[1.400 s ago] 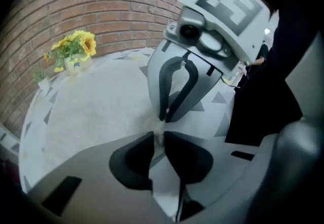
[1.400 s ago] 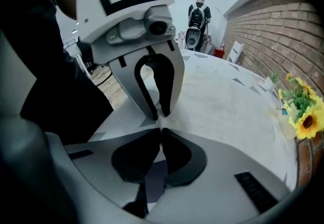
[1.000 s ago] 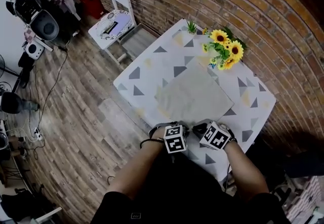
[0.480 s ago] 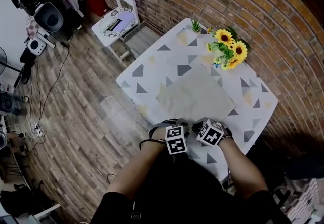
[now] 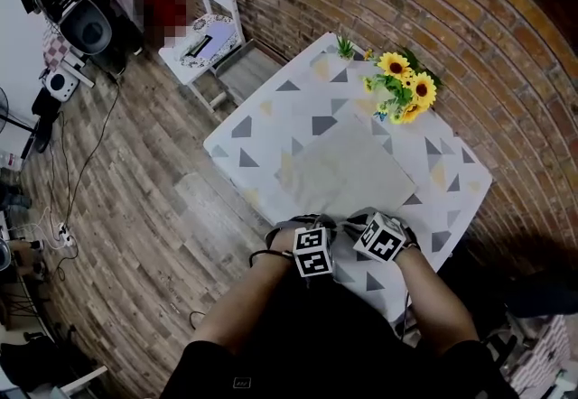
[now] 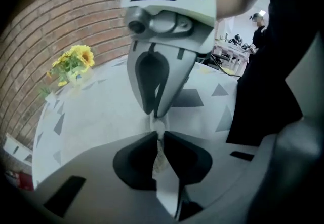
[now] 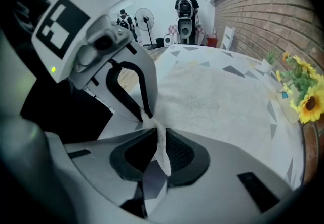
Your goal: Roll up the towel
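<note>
One flat towel [image 5: 348,170] lies on the tabletop [image 5: 271,131] in the head view; in the left gripper view the left claw [image 6: 157,129] has just squeezed shut on its near edge; in the right gripper view the right claw [image 7: 154,132] has loosened a little yet pinches it too, so rolling looks ready to start.

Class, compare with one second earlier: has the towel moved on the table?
No. The towel keeps the same place on the table, its far corner equally close to the sunflowers.
</note>
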The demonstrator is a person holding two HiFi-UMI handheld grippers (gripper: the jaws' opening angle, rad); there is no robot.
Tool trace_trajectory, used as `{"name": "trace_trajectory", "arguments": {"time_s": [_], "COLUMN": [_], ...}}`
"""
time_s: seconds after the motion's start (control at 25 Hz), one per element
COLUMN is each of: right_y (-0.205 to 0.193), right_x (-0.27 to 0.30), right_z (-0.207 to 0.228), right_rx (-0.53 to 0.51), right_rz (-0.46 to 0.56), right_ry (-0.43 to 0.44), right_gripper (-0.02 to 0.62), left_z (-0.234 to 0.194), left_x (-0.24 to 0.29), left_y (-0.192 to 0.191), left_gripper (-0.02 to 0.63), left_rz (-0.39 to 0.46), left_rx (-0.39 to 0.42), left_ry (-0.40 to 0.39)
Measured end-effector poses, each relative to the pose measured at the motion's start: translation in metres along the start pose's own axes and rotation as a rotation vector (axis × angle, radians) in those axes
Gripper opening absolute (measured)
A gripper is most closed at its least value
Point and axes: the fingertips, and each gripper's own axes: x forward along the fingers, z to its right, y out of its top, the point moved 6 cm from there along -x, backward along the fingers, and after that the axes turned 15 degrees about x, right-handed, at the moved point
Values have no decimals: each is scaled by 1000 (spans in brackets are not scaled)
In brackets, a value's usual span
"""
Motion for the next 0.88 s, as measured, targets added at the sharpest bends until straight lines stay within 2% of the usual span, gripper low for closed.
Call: {"name": "trace_trajectory", "arguments": {"time_s": [0.16, 0.28, 0.44, 0.6, 0.76, 0.88], "right_y": [-1, -4, -9, -7, -7, -8], "right_x": [-13, -8, 5, 6, 12, 16], "right_z": [-8, -14, -9, -7, -9, -6], "right_rx": [-103, -167, -175, -185, -233, -227], "right_rz": [36, 22, -16, -13, -47, -52], "right_ry": [-5, -14, -51, -68, -70, -78], "right_gripper": [64, 69, 114, 121, 196, 195], "left_z": [-9, -13, -17, -21, -25, -28], "left_x": [-2, -2, 0, 0, -2, -8], "left_y": [-11, -17, -27, -32, -35, -34], "left_gripper": [48, 48, 48, 49, 49, 66], "left_rz": [45, 82, 127, 134, 126, 85], "left_rx": [-147, -258, -404, -442, -473, -435], "left_ry": [-38, -88, -133, -110, -102, -47]}}
